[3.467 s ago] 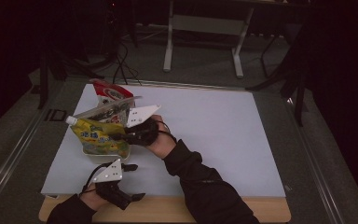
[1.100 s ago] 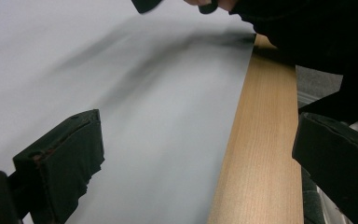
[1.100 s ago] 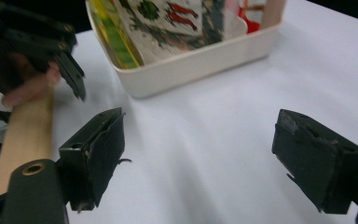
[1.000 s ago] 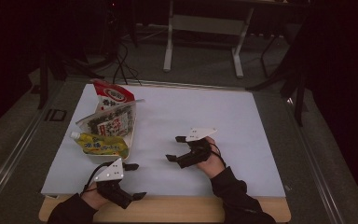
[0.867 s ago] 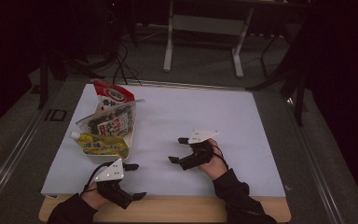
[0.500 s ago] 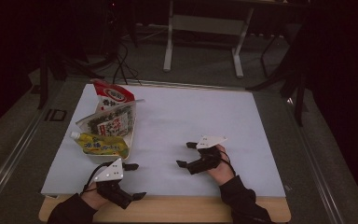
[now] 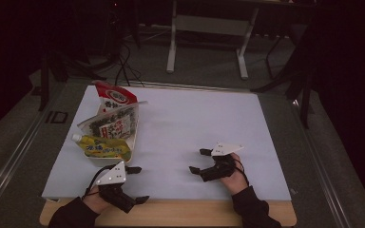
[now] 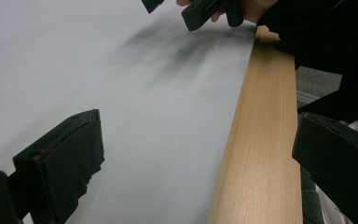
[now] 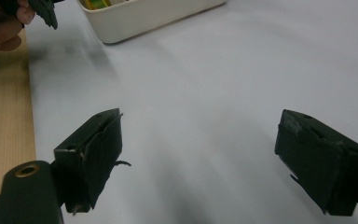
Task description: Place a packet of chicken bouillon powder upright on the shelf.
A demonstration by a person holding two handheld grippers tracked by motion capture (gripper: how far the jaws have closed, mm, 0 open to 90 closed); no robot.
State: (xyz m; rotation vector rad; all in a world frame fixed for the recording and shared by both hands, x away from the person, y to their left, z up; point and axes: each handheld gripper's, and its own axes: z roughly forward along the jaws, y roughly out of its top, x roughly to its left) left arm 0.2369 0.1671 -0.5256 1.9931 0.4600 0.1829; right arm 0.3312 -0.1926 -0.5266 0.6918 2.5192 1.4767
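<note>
Resting unchanged at the table's near-left edge, left gripper point(image 7: 136, 184), jaws wide, empty. Behind it, white rectangular plastic tub point(image 7: 132, 140) holding yellow squeeze pouch point(image 7: 102, 147), printed snack packet point(image 7: 111, 124) and red-topped bag point(image 7: 115, 97). Right gripper point(image 7: 199, 161) has drawn back from the tub toward the near-right edge, jaws spread, empty.
</note>
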